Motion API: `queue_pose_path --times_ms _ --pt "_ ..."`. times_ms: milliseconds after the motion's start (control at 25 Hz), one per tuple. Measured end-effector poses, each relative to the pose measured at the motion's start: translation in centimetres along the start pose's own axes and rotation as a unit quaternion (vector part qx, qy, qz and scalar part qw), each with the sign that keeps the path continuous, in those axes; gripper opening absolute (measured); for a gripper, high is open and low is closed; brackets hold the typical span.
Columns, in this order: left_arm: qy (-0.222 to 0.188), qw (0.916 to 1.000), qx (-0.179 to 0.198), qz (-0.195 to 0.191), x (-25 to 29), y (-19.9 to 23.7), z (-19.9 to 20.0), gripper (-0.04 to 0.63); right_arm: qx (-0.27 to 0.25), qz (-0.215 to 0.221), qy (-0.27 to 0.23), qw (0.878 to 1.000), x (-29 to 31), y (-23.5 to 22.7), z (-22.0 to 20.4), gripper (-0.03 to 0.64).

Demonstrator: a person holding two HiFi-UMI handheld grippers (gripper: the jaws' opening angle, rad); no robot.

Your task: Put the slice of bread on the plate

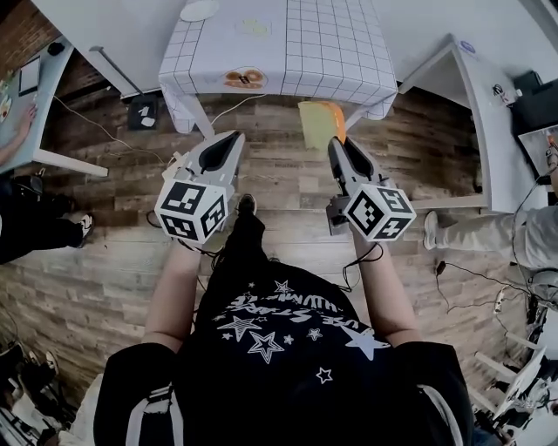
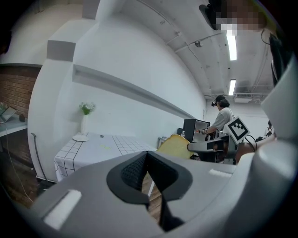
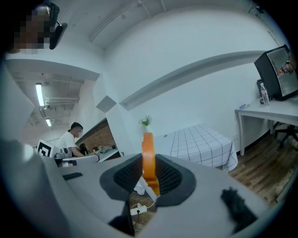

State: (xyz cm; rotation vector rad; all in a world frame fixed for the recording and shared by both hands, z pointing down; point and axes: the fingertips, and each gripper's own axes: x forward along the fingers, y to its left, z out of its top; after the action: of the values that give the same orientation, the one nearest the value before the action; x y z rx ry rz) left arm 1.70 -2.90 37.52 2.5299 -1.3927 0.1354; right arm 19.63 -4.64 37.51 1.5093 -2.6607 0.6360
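The slice of bread (image 1: 317, 122), pale yellow with an orange crust, stands on edge in my right gripper (image 1: 336, 145), which is shut on it. The right gripper view shows the slice (image 3: 148, 158) edge-on, pressed between the dark pads. From the left gripper view the slice (image 2: 176, 146) shows off to the right. My left gripper (image 1: 233, 138) is level beside the right one, shut and empty, its pads (image 2: 135, 169) meeting at the tips. The white plate (image 1: 200, 10) lies at the far edge of the checked table (image 1: 323, 52), ahead of both grippers; the plate (image 2: 80, 138) also shows beside a vase.
A vase with green sprigs (image 2: 85, 115) stands by the plate. A printed picture (image 1: 245, 78) hangs on the cloth's front. White desks (image 1: 488, 113) flank the table. Cables (image 1: 87, 122) run over the wooden floor. A person (image 2: 223, 116) works at a desk behind.
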Motion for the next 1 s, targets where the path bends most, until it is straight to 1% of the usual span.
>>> queue_pose_path --times_ms 240,400,480,560,640,720,840,920,1000 --pt "0.009 0.9999 -0.013 0.003 2.9 6.2 0.7 0.009 -0.003 -0.001 0.02 1.0 7.6 -0.6 0.6 0.091" --pt "0.028 0.9993 -0.02 -0.014 4.1 10.6 2.2 0.009 0.003 -0.021 0.04 0.999 11.6 0.4 1.0 0.091" --pt "0.03 0.9993 -0.017 -0.017 4.4 11.7 1.6 0.009 0.001 -0.025 0.038 0.999 12.5 0.6 0.4 0.091" --pt "0.01 0.9999 -0.001 -0.009 4.9 12.2 0.4 0.009 -0.013 -0.014 0.016 1.0 13.3 0.0 -0.3 0.091" --pt "-0.008 0.9999 0.012 0.002 4.6 11.5 -1.3 0.009 -0.027 -0.003 -0.001 1.0 12.8 -0.7 -1.4 0.091" --pt "-0.009 0.9999 0.011 0.005 3.3 10.0 -2.6 0.009 -0.029 -0.003 -0.002 1.0 11.1 -0.8 -2.2 0.091" --pt "-0.006 0.9999 0.009 0.01 1.4 8.8 -1.9 0.009 -0.028 -0.009 0.003 1.0 9.5 -0.5 -0.9 0.091" --pt "-0.008 0.9998 0.013 0.013 1.0 9.5 -0.9 0.009 -0.031 -0.011 -0.003 0.999 9.8 0.0 0.4 0.091" --pt "-0.007 0.9998 0.007 0.016 1.3 10.7 0.0 0.009 -0.032 -0.012 -0.004 0.999 10.6 0.1 1.5 0.091"
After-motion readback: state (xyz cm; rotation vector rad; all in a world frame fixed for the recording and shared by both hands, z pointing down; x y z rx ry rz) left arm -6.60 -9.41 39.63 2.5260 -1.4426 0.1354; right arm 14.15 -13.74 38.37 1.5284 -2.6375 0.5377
